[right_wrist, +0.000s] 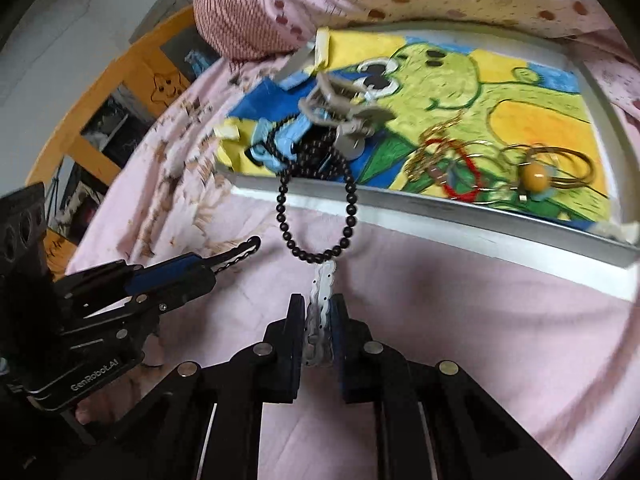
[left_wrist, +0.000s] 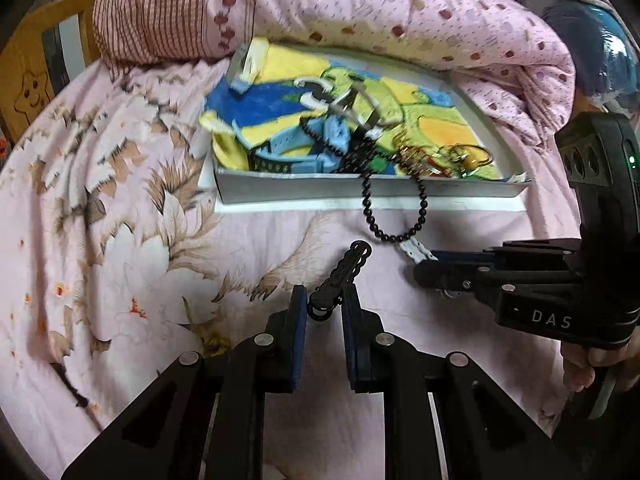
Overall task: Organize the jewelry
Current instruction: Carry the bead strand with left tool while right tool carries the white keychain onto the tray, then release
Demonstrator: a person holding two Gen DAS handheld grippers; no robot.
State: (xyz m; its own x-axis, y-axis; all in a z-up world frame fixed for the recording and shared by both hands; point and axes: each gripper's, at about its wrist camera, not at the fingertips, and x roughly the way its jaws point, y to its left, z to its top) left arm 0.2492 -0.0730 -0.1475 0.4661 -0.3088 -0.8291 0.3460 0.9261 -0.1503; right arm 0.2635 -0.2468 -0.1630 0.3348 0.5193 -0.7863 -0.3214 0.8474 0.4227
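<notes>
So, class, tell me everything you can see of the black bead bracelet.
The black bead bracelet is a loop of small round dark glossy beads. It hangs over the front edge of the white tray: its upper part lies inside among blue straps and clips, its lower loop rests on the pink bedsheet. Neither gripper holds it.

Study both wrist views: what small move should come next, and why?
Probably carry the black hair clip in the left gripper forward over the box rim; it's gripped over the bedsheet, while other jewelry lies inside. The right gripper holds a white clip.
</notes>
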